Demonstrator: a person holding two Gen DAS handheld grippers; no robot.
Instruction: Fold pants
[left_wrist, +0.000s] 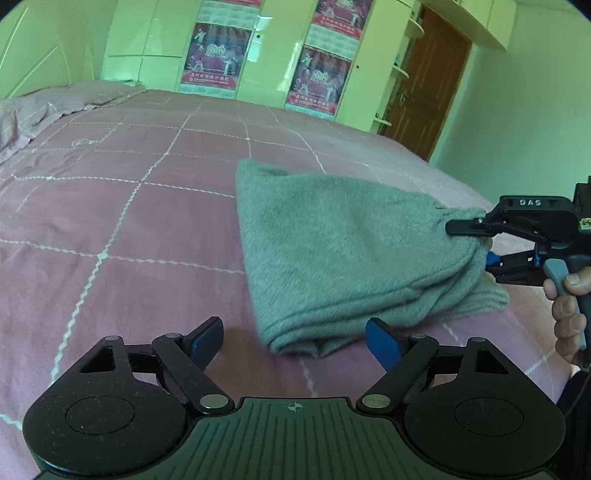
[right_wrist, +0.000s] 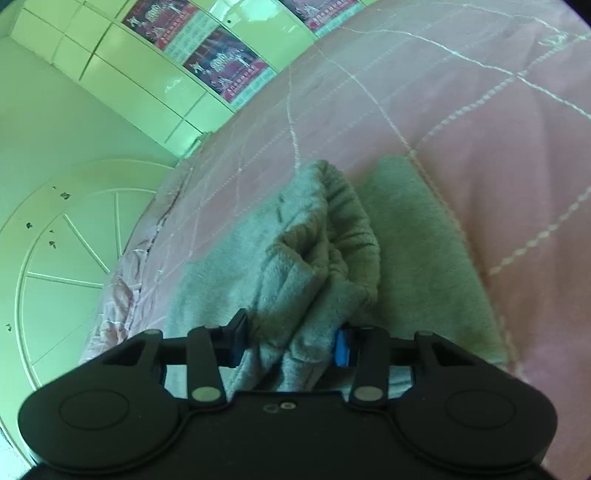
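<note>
**Right jaws pinch the pants, left jaws stand empty**

Right gripper (right_wrist: 291, 341) has its jaws pressed on a bunched wad of the grey pants (right_wrist: 317, 236), the cloth filling the gap between the two pads. Ahead of these jaws the gathered waistband rises in a ruffled hump, and beyond it a flat folded layer lies on the pink bedspread (right_wrist: 480, 122).

Left gripper (left_wrist: 293, 341) has its jaws spread wide with nothing between them. Just ahead of its right pad lies the near corner of the pants (left_wrist: 332, 251), a folded heap on the bedspread (left_wrist: 110, 221), apart from both pads. Further right, the right gripper (left_wrist: 476, 243) bites the heap's far end, lifting it slightly, a hand (left_wrist: 567, 314) on its handle. Beyond stand cupboards with posters (left_wrist: 218, 55) and a brown door (left_wrist: 424, 88).
</note>
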